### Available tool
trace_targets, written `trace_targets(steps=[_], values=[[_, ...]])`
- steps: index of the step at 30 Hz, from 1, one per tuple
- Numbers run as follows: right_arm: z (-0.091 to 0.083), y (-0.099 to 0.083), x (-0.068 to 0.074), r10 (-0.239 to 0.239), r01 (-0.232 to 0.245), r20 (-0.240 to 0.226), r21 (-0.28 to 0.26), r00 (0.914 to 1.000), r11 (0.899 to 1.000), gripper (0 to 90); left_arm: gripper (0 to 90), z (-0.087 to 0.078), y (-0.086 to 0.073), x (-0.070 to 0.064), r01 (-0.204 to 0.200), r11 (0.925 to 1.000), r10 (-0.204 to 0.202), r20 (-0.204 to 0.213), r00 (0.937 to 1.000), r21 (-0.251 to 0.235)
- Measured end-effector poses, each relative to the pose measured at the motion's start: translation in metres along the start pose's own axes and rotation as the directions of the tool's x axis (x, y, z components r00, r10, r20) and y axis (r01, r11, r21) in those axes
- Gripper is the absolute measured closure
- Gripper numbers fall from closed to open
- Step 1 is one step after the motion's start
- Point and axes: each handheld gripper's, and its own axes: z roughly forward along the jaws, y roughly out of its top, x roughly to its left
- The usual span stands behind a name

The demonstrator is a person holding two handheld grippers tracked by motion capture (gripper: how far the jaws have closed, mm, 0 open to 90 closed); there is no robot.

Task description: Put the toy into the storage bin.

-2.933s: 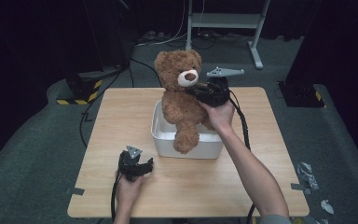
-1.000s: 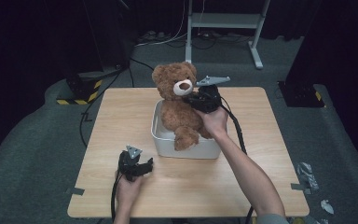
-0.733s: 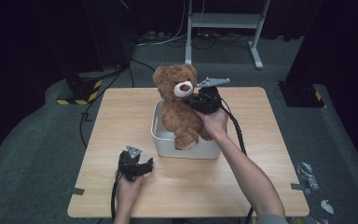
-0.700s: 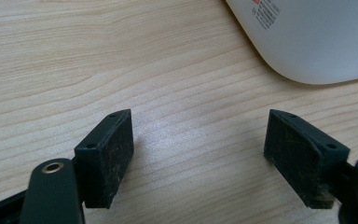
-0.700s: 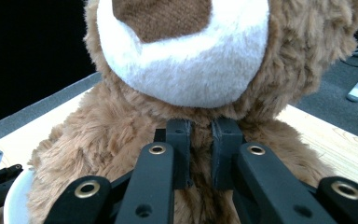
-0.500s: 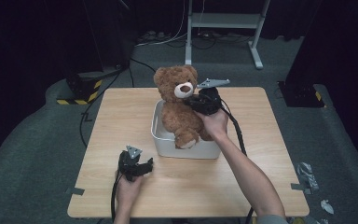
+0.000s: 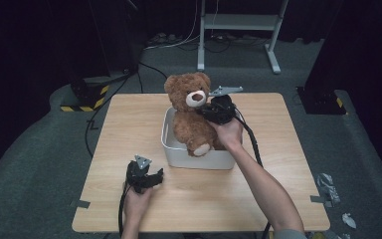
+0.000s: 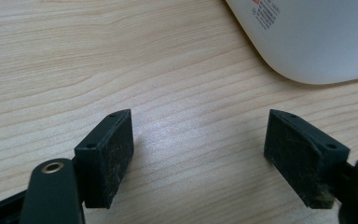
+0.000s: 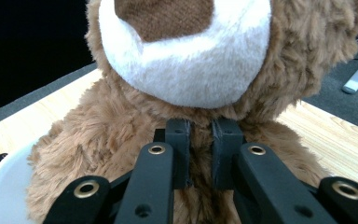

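Right tongs [image 9: 200,154] pinch the teddy bear's [image 7: 191,117] chest fur above the white bin [image 7: 179,154] mid-tabletop; left tongs [image 8: 209,154] rest spread near the front edge.

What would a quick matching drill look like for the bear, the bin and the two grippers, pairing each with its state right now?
Things:
1. bear
2. bin
3. left gripper
4. right gripper

States:
A. jaws wide apart above bare wood of the table
B. white, standing mid-table
C. sitting upright in the bin
D. jaws pinching fur under the muzzle

Pairs: 1-C, 2-B, 3-A, 4-D
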Motion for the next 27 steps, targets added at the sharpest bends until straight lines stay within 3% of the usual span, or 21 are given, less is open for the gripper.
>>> trace_targets(steps=[27], values=[[0.0108,-0.0055,0.0003,-0.012,0.011,0.009,0.052,0.9999,0.999,79.7,23.9,0.0000,0.0000,0.0000,0.000,1.0000,0.000,0.000,1.0000,0.000]])
